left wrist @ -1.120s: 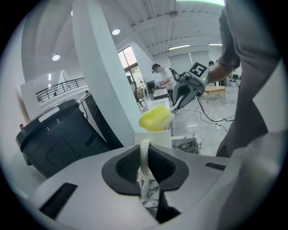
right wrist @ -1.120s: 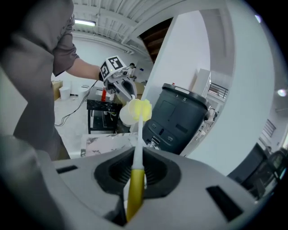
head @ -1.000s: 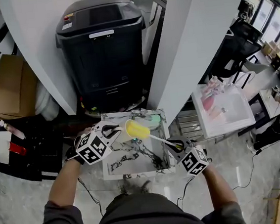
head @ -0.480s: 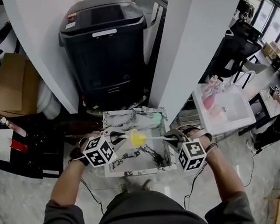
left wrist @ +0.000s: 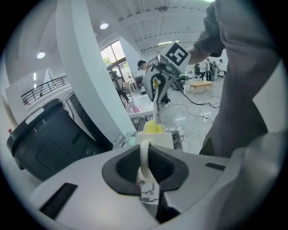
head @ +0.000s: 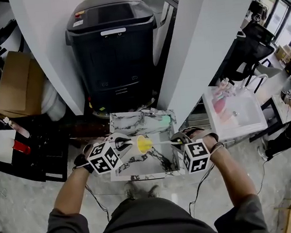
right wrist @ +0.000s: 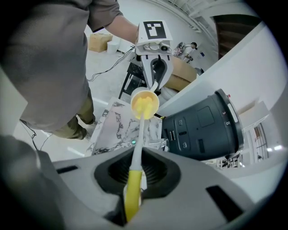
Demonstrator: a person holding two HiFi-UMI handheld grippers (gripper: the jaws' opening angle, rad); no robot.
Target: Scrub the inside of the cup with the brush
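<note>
A pale cup (head: 138,144) hangs over the marble-topped table (head: 131,124). My left gripper (head: 125,143) is shut on its handle (left wrist: 145,164), and the cup's mouth faces my right gripper (head: 175,142). That gripper is shut on the yellow grip (right wrist: 130,193) of a brush. The brush's white shaft (right wrist: 138,134) runs across to the cup, and its yellow sponge head (right wrist: 144,104) sits inside the mouth. In the left gripper view the sponge (left wrist: 154,128) shows just past the cup's rim, with the right gripper (left wrist: 157,83) behind it.
A big black machine (head: 112,49) stands behind the table between two white pillars. A green object (head: 163,121) lies at the table's far right corner. A cardboard box (head: 13,86) is at the left, and a white table (head: 235,111) with bottles at the right.
The right wrist has rolled and its hand has come up beside the table, so the brush shaft lies flatter. The cup and left gripper have shifted slightly down and right.
</note>
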